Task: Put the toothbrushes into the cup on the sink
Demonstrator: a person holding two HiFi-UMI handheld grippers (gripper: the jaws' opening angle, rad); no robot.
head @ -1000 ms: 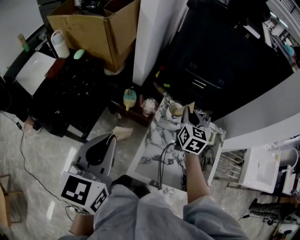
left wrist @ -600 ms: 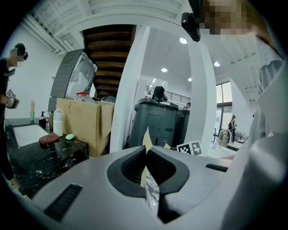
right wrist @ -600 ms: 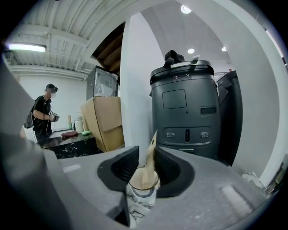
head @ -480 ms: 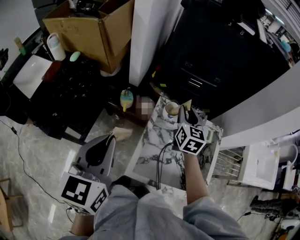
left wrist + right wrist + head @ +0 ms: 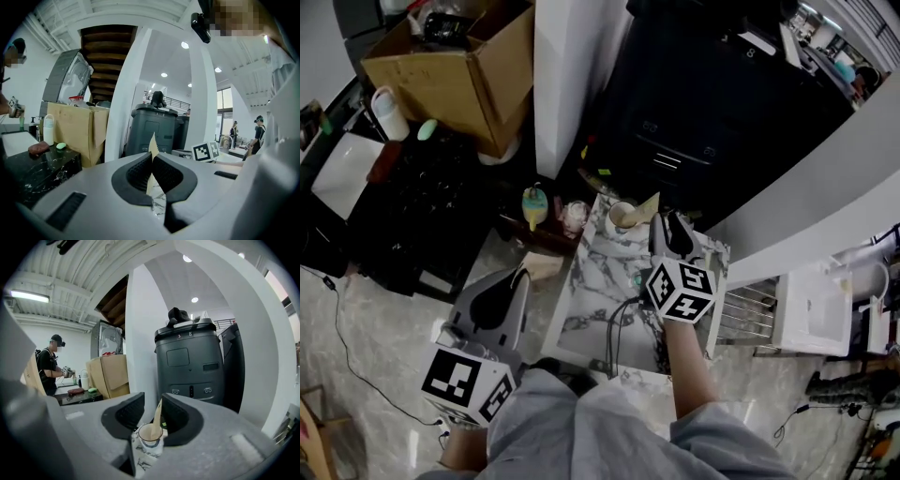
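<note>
One toothbrush in the cup, one left to bring over.
My right gripper (image 5: 668, 223) has just been opening its jaws; they stand spread with nothing pinched. Past them the beige toothbrush (image 5: 157, 416) leans in the cup (image 5: 151, 437) on the marble sink top (image 5: 591, 314). My left gripper (image 5: 152, 164) pinches the second toothbrush (image 5: 153, 143), held off beside the counter, so I judge the job about half done. Only digits, seemingly 3 and 8, read on the grey bin (image 5: 187, 362); no brand is legible.

Two toothbrushes (image 5: 157, 417) (image 5: 153, 143), one cup (image 5: 151, 444)
</note>
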